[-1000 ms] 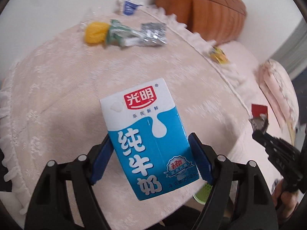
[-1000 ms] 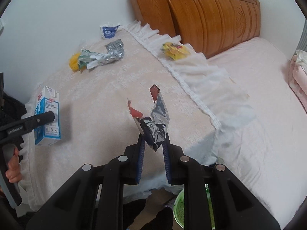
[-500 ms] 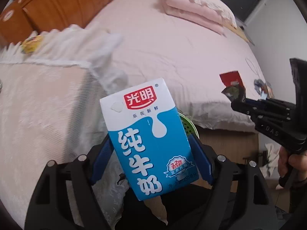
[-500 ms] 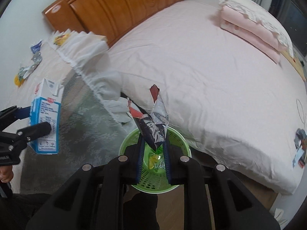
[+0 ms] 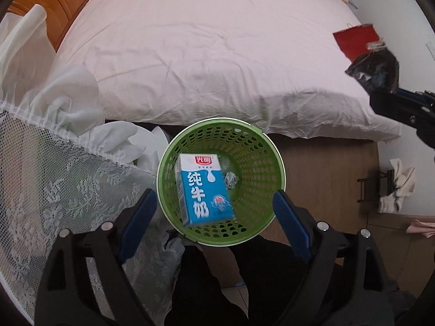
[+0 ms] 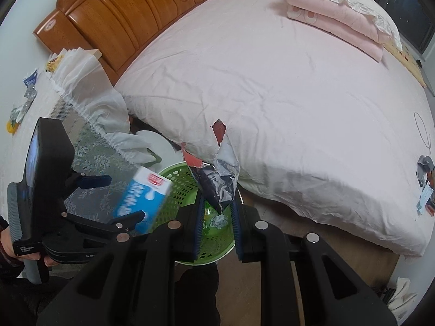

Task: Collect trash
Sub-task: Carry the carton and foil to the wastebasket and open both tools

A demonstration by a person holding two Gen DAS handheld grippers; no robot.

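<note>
The blue and white milk carton (image 5: pixel 204 188) is loose in the air over the green perforated bin (image 5: pixel 267 160), clear of both fingers. It is blurred in the right wrist view (image 6: pixel 144 198). My left gripper (image 5: pixel 214 217) is open above the bin; it also shows in the right wrist view (image 6: pixel 114 198). My right gripper (image 6: pixel 216 217) is shut on a torn red and silver foil wrapper (image 6: pixel 217 182) above the bin (image 6: pixel 179 187). The wrapper shows at the right of the left wrist view (image 5: pixel 375 68). Crumpled trash (image 5: pixel 231 180) lies in the bin.
A bed with a pale pink sheet (image 6: pixel 272 81) and wooden headboard (image 6: pixel 130 8) stands behind the bin. The lace-covered table (image 5: pixel 54 190) is to the left, with several wrappers (image 6: pixel 24 103) on it. Folded pink bedding (image 6: pixel 339 21) lies on the far side.
Both grippers swung from the table to over the bin. My left gripper opened and let go of the milk carton, which is dropping into the bin. The right still holds the wrapper.
</note>
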